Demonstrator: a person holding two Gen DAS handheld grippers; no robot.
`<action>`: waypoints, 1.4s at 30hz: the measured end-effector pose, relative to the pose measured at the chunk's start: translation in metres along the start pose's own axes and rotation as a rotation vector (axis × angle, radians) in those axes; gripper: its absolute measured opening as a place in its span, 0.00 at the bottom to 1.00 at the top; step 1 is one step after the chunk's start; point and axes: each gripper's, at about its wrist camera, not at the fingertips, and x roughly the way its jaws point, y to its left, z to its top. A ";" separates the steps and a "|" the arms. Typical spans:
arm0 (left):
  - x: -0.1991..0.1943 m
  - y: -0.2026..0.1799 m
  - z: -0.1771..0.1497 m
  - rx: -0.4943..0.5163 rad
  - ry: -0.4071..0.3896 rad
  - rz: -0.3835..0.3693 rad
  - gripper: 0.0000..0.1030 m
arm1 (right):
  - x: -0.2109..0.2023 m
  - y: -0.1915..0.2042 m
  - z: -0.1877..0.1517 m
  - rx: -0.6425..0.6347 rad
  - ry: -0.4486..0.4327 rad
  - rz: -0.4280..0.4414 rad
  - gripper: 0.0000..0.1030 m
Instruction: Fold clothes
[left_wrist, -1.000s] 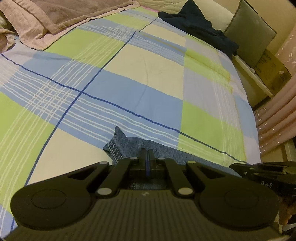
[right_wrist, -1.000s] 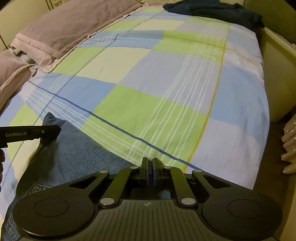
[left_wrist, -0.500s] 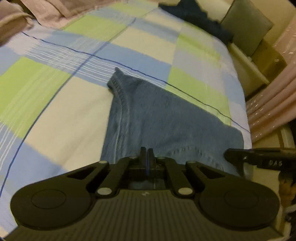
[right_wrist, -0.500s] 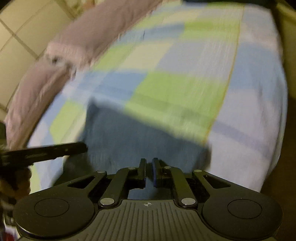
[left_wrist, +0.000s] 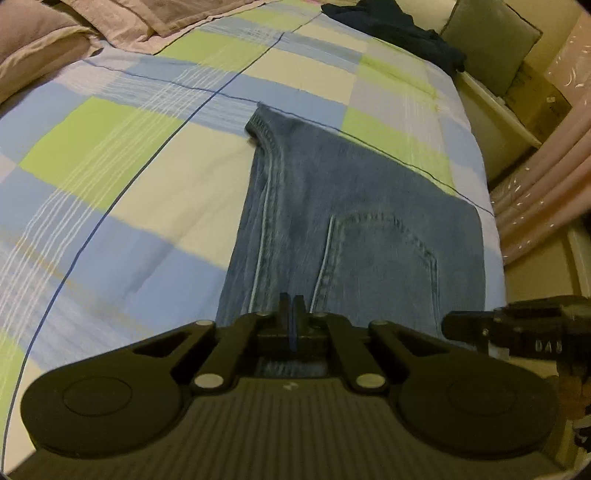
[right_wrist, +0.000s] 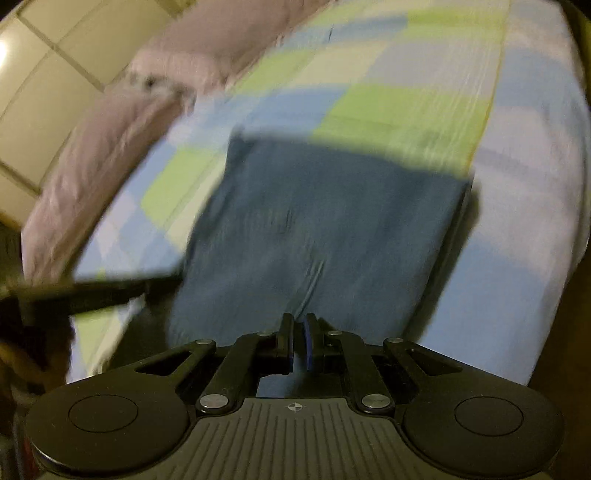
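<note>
Dragging jeans (left_wrist: 354, 229) toward the bed's (left_wrist: 110, 192) near edge, both jaws clamped on denim; we reckon they'll slip or bunch.

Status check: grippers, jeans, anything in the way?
Left gripper shut on jeans. Right gripper shut on jeans too. Jeans spread on bed. Nothing in the way.

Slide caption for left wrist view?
Left gripper pinches blue jeans spread on the checked bedsheet.
</note>
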 end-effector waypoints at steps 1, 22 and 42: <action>-0.006 0.002 -0.005 -0.012 0.002 0.001 0.02 | -0.004 0.005 -0.008 -0.020 0.008 0.004 0.08; -0.073 0.003 -0.065 -0.378 -0.051 0.140 0.08 | -0.011 0.029 -0.011 -0.080 0.233 0.072 0.08; -0.110 -0.026 -0.087 -1.085 0.072 0.548 0.34 | 0.029 0.092 0.085 -0.741 0.224 -0.007 0.69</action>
